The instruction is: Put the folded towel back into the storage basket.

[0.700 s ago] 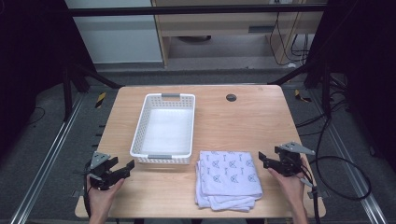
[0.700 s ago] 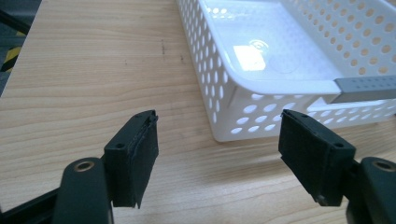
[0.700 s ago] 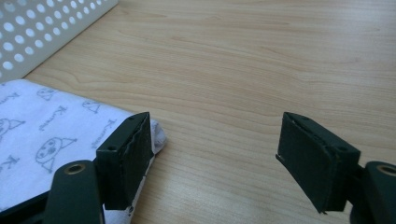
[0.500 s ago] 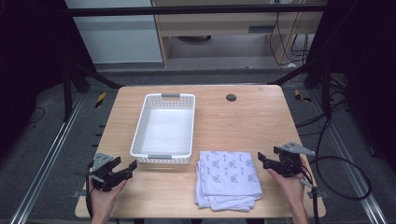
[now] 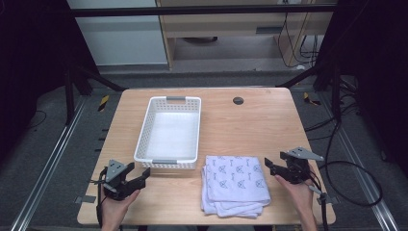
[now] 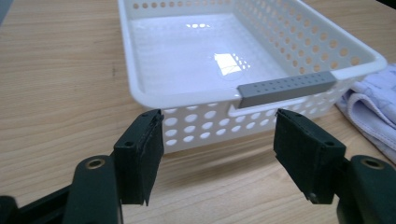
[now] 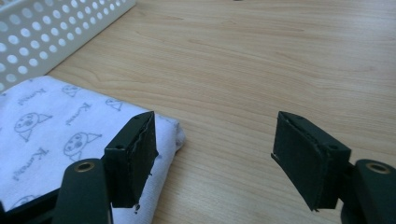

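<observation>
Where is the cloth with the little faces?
In the high view, the folded cloth lies at the table's near edge, right of the white basket's near corner, with the right gripper beside it.

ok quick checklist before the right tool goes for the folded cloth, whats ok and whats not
1. Right tool open: ok, jaws wide, nothing between them.
2. Right tool lined up with the folded cloth: ok, its corner lies by one jaw.
3. Left tool open and free: ok, it faces the basket's near wall.
4. White basket ready to take the cloth: ok, nothing inside.
5. Cloth apart from the basket: cannot tell, the edges lie very close.
6. Cloth neatly stacked: not ok, lower layers stick out at the near edge.
</observation>
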A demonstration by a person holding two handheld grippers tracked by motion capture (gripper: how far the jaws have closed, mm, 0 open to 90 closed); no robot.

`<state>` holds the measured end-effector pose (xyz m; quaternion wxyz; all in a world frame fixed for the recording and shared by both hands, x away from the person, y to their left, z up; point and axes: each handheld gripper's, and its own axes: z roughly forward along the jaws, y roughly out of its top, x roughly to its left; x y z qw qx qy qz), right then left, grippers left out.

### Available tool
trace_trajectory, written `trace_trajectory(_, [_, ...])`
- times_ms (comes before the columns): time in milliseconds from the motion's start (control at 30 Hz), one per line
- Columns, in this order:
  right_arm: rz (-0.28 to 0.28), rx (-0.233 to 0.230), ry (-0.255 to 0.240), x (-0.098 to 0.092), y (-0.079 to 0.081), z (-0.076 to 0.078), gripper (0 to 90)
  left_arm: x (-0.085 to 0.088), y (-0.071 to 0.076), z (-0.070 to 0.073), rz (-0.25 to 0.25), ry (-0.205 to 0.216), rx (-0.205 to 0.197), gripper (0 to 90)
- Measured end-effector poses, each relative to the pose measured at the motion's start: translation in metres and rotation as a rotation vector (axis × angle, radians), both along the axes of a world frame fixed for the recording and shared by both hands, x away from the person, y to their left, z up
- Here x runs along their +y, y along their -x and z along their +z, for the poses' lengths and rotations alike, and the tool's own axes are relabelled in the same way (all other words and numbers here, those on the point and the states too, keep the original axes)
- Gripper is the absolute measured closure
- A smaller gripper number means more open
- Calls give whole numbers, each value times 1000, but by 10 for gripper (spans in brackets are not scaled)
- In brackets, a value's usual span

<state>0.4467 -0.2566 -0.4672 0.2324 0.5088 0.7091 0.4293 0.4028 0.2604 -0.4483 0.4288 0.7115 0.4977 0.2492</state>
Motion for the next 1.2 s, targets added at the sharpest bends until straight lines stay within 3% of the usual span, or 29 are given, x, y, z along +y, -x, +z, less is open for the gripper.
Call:
trace_trajectory(133, [13,-13,0,3,1,3,295,-8,2,1,-16,-28,-6,322])
trace_trajectory(400, [42,-34,-19,7,0,10,310,-19,6,5,-44,-4,-22,322])
trace_trajectory(667, [70,-54,-43,14,-1,24,344,-35,5,19,-84,1,-58,322])
trace_trajectory(933, [81,-86,-52,15,-8,46,360,-50,3,33,-112,15,-89,331])
trace_trajectory(1200, [87,-102,-72,19,-11,60,370,-71,-1,38,-142,34,-91,331])
